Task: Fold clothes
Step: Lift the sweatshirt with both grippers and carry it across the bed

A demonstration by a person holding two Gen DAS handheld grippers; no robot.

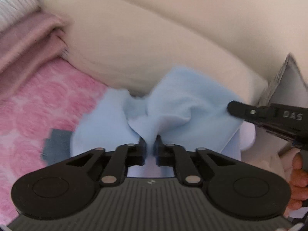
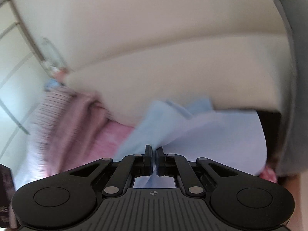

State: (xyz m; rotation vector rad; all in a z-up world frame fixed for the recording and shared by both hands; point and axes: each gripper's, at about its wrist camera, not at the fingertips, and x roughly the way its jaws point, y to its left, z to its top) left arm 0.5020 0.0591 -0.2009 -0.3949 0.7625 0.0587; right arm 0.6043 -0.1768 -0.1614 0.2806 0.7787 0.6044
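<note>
A: Left wrist view: the left gripper (image 1: 150, 141) has its jaws pinched narrow on a bunched fold of the light blue garment (image 1: 179, 104). The cloth rises from the jaws in two puffed lobes.

B: And where does the garment sit?

A: Against the cream cushion (image 1: 154, 44), which fills the frame behind it. Its left part lies over the pink floral blanket (image 1: 42, 104), below the cushion. A dusty pink folded cloth (image 1: 28, 44) lies left of the cushion, well apart from the blue garment.

B: The other gripper?

A: The right gripper (image 1: 231, 108) comes in from the right of the garment, its tip touching the cloth's edge; a hand (image 1: 298, 175) shows just below it. In the right wrist view, the right gripper (image 2: 154, 150) has its jaws nearly together, clamping a layer of the light blue garment (image 2: 163, 119), which fans up toward the cream cushion (image 2: 154, 44). That view is motion-blurred, so finer detail is unclear.
</note>
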